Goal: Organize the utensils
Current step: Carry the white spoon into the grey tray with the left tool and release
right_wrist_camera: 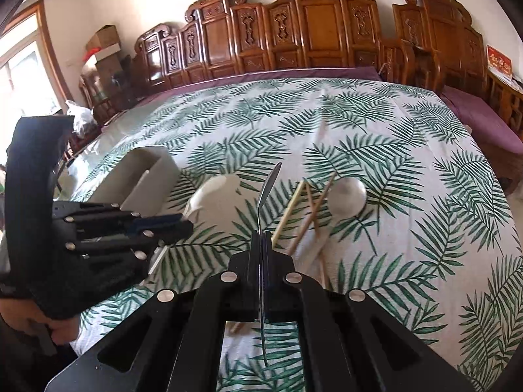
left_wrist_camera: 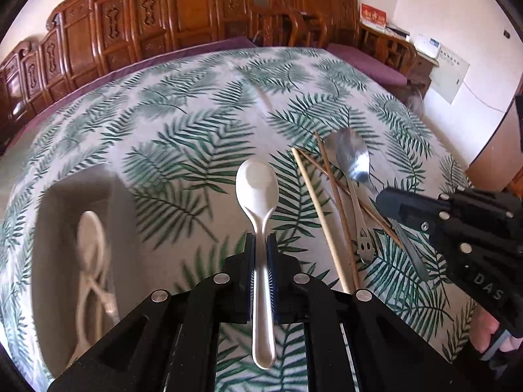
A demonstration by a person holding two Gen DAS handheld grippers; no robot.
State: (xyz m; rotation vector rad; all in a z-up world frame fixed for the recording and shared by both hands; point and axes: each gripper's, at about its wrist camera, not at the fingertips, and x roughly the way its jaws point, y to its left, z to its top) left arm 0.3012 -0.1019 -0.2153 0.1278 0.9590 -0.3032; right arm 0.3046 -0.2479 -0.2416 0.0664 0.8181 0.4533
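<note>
Two spoons are lifted at this moment, one in each claw. The left gripper (left_wrist_camera: 261, 254) is closed on the handle of a white spoon (left_wrist_camera: 257, 186), bowl forward, above the leaf-pattern cloth (left_wrist_camera: 183, 124). The right gripper (right_wrist_camera: 261, 251) is closed on a thin metal spoon (right_wrist_camera: 268, 186), which I see only edge-on, so the pads pinch a very narrow strip.

On the cloth there remain the chopsticks (left_wrist_camera: 330, 215), crossed over each other, and one more metal spoon (left_wrist_camera: 351, 160) lying among them and touching them. To the left stands a grey tray (left_wrist_camera: 62, 215) with white spoons already inside; it looks blurred.

I think the metal spoon in the right claw can turn or slip, because the hold is on a thin, smooth edge and much of the length hangs out in front. The white spoon is held near the middle of its handle, so the heavy bowl may tip it down. The two claws are near each other, so the spoons may collide on the way to the tray.
</note>
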